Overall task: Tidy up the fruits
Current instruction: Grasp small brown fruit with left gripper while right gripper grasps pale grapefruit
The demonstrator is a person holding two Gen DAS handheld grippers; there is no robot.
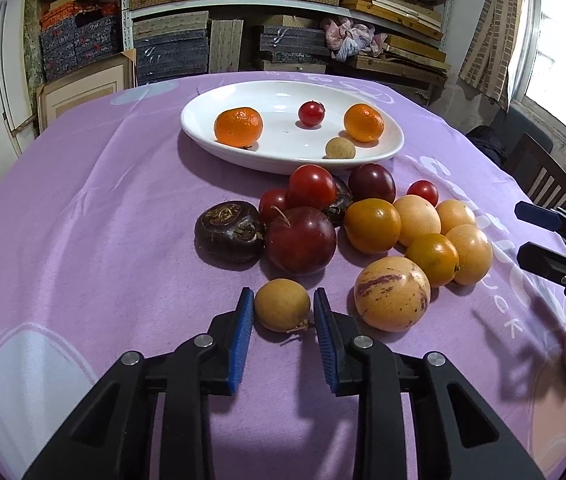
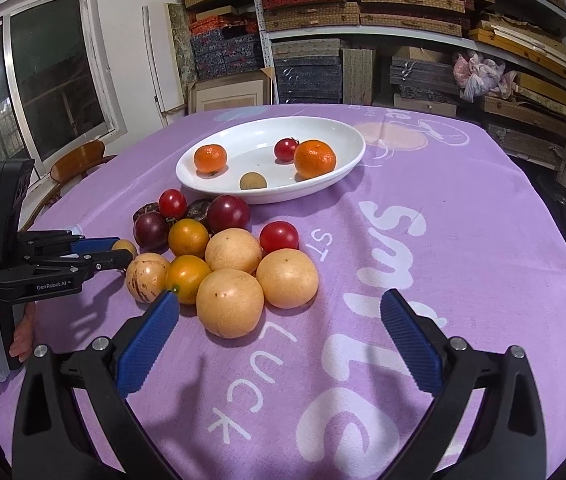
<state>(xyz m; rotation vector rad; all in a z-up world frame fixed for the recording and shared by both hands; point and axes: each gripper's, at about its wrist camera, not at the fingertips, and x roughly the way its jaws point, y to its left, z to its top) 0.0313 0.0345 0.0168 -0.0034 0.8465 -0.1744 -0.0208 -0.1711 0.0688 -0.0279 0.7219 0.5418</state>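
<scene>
The left gripper (image 1: 283, 308) is clamping its blue pads on a small round tan longan (image 1: 281, 305) lying on the purple tablecloth (image 1: 95, 216), at the near edge of the fruit pile. Farther off, the white oval ceramic plate (image 1: 203, 128) is holding two oranges, a cherry tomato and another longan. The right gripper (image 2: 279, 316) is hovering with its fingers wide apart over the cloth, gripping nothing.

My left gripper (image 1: 283, 312) points down at the table, its pads closed on a small tan fruit (image 1: 281, 305); my right gripper (image 2: 279, 312) hangs spread wide, holding nothing.
</scene>
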